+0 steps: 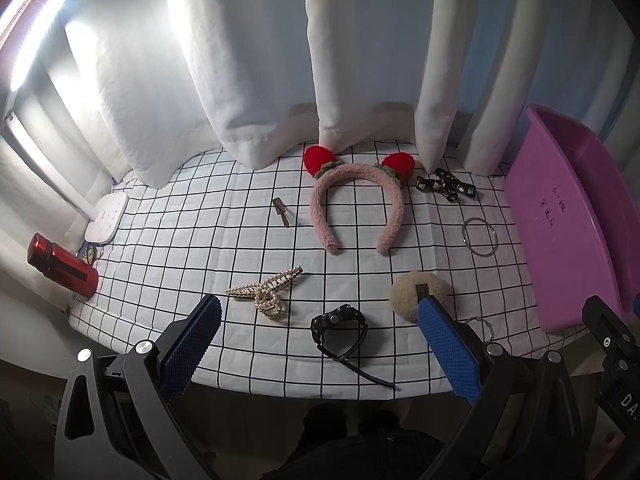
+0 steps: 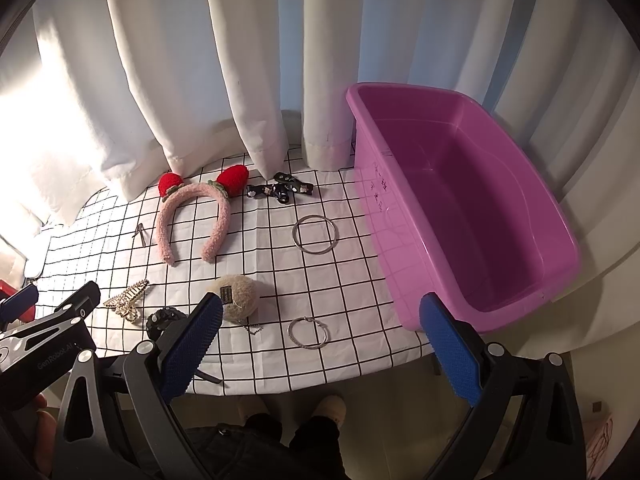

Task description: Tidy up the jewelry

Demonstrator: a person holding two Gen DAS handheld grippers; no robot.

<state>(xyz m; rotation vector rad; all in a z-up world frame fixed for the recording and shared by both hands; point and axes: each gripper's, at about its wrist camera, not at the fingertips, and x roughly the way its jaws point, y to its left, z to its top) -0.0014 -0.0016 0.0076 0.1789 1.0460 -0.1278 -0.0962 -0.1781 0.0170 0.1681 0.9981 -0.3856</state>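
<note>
A pink fuzzy headband [image 1: 356,200] [image 2: 192,216] with red strawberry ears lies at the back of the checked cloth. In front of it lie a pearl claw clip [image 1: 266,292] [image 2: 127,302], a black watch [image 1: 340,326] [image 2: 162,320], a beige fluffy clip [image 1: 420,292] [image 2: 238,292], two silver rings [image 2: 315,235] [image 2: 308,333], a black studded bow [image 1: 446,186] [image 2: 280,190] and a small brown hair clip [image 1: 282,212]. An empty purple tub [image 2: 472,216] [image 1: 568,216] stands at the right. My left gripper [image 1: 320,320] hangs open above the watch. My right gripper [image 2: 320,324] is open over the near ring.
White curtains hang behind the table [image 1: 192,248]. A red flashlight [image 1: 62,266] and a white lamp base [image 1: 106,218] lie at the left edge. A person's legs and slippers [image 2: 328,408] show below the front edge. The left gripper's body [image 2: 44,344] enters the right wrist view's lower left.
</note>
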